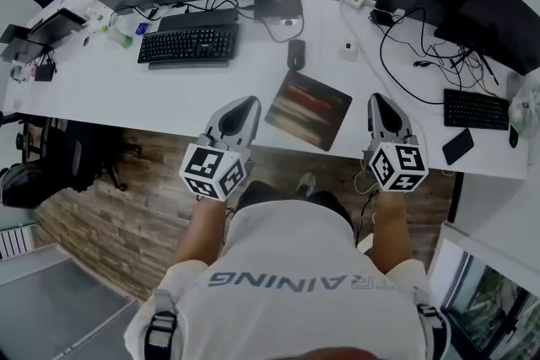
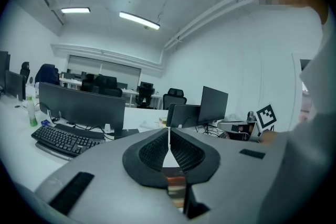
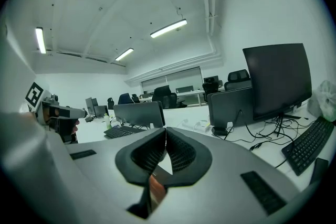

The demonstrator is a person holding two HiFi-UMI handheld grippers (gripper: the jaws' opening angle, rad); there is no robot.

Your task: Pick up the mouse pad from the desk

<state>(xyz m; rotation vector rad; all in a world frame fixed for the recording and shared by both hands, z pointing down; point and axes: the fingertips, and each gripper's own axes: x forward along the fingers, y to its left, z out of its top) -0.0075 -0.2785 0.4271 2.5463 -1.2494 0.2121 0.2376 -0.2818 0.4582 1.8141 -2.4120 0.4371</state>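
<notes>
White, smooth laminate makes up the desk [image 1: 93, 101]. The step in hand looks like the approach, as nothing has hold of the pad yet. At far left sits a black keyboard [image 1: 189, 44], hard plastic and blocky. Next comes the left tool [image 1: 245, 105], a grey shell with ribbed black pads. Its jaws are pressed together at the tips with nothing between them, and it hovers just beside the pad's left edge, apart from it. The mouse pad [image 1: 308, 108] lies flat near the desk's front edge, turned a little askew. It is a thin rounded rectangle with a dark, reddish streaked print, probably soft and likely to flop when lifted. Just behind it rests a small black mouse [image 1: 295, 53]. The right tool [image 1: 377, 101], also closed on nothing, hangs near the pad's right side. Further right lie a second keyboard [image 1: 475, 108] and a dark phone [image 1: 458, 146]. Next, one tool would need to open and slip a jaw under a corner, since so thin a sheet offers no side to pinch.
</notes>
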